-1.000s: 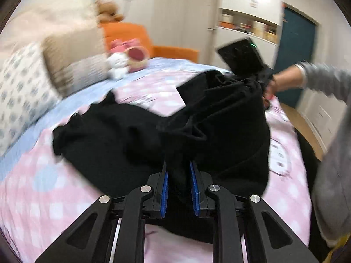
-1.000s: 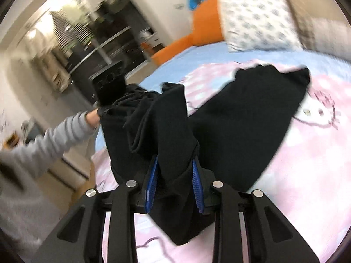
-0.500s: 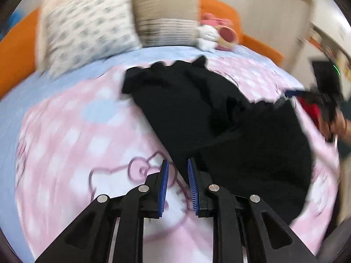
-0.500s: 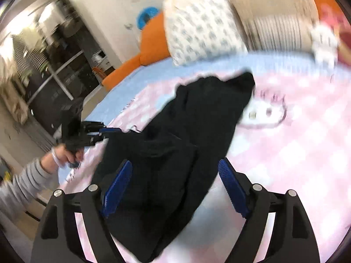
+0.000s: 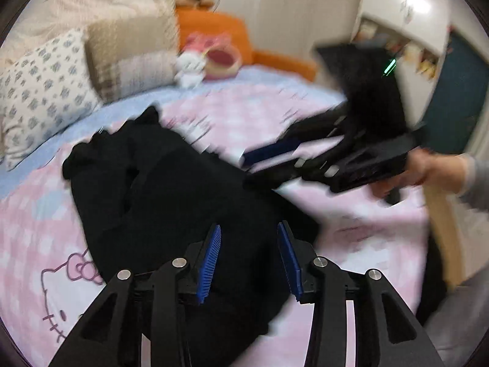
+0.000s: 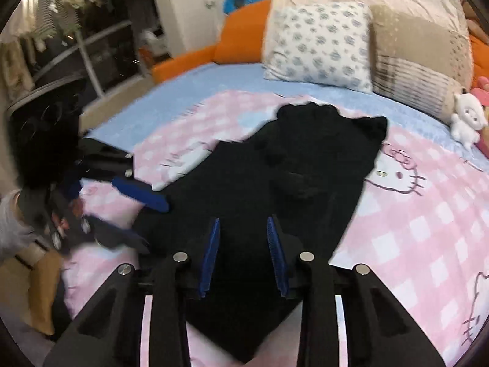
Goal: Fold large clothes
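The left tool (image 5: pixel 248 255) is seen at the bottom of its own view, at 6 o'clock. Its blue pads (image 5: pixel 210 260) are apart and its jaws are opening. The black garment (image 5: pixel 171 202) is seen in the gap under the pads, but it is not pinched by them. So this tool is let go.

The right tool (image 6: pixel 243 252) is seen at 6 o'clock in its own view. Its jaws are closing. Black cloth is seen in the gap, but the pads (image 6: pixel 211 257) are not seen to press on it.

In the left view, the right tool (image 5: pixel 275 165) is seen again at 3 o'clock, held by a hand (image 5: pixel 428 171) in a grey sleeve (image 5: pixel 476 183). It is very blurred, so its tips may be touching the garment's edge, but this cannot be told for sure. In the right view, the left tool (image 6: pixel 134 214) is seen at 9 o'clock, also blurred.

The garment is spread flat on the bed, on a pink checked blanket (image 6: pixel 412 229) with cat faces. It runs from the tools up toward 12 o'clock. Past it, a spotted pillow (image 6: pixel 318 42) and a tan pillow (image 6: pixel 418 58) are leaned at the head of the bed. A small white plush toy (image 6: pixel 466 116) is seen at 2 o'clock. An orange headboard (image 6: pixel 244 30) is seen behind the pillows.
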A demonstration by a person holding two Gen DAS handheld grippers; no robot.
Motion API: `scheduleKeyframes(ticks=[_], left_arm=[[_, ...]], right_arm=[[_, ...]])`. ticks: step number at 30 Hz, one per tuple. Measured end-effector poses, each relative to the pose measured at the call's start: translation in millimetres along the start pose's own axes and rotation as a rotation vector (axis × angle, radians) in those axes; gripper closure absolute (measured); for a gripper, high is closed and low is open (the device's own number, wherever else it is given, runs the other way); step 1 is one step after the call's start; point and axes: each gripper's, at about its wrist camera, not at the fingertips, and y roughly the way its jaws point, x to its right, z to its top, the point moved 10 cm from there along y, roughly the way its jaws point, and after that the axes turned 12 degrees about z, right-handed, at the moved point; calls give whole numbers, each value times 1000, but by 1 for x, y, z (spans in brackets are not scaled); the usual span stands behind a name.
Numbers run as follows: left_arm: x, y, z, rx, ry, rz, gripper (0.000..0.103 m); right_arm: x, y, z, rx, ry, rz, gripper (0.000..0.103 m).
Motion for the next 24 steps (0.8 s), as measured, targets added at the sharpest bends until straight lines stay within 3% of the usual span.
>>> scheduleKeyframes(ticks=[2, 4, 5, 7, 10, 13, 14, 16, 18, 20, 24], left_arm=[[-17, 27, -8, -37, -27, 18, 63], [-26, 41, -10, -41, -53, 13, 79], [-32, 48, -13, -40, -31, 48, 83], [-36, 53, -18, -19, -41, 28, 83], [-43, 53, -17, -11, -96, -21, 83], [-43, 39, -14, -27, -64, -18, 82], [-41, 27, -13, -24, -24, 4, 78], [-37, 4, -10, 0, 96, 73, 54], [-28, -20, -18, 7, 259, 144, 45], [-10, -40, -37, -1, 455, 198, 45], [30, -57, -71, 25, 718, 201, 44]], right_arm=[[22, 17, -1, -32, 41, -39, 70], [41, 38, -10, -82, 40, -104, 63], [47, 45, -13, -93, 28, -122, 61], [57, 52, -17, -69, 36, -142, 54], [59, 51, -18, -44, 56, -114, 52], [56, 42, -13, -37, 13, -107, 42], [52, 36, -11, -43, -13, -114, 41], [34, 14, -6, -40, -106, -112, 42], [6, -12, -6, -28, -256, -139, 38], [-21, -30, -15, -34, -400, -170, 36], [-65, -34, -55, -117, -663, -259, 37]])
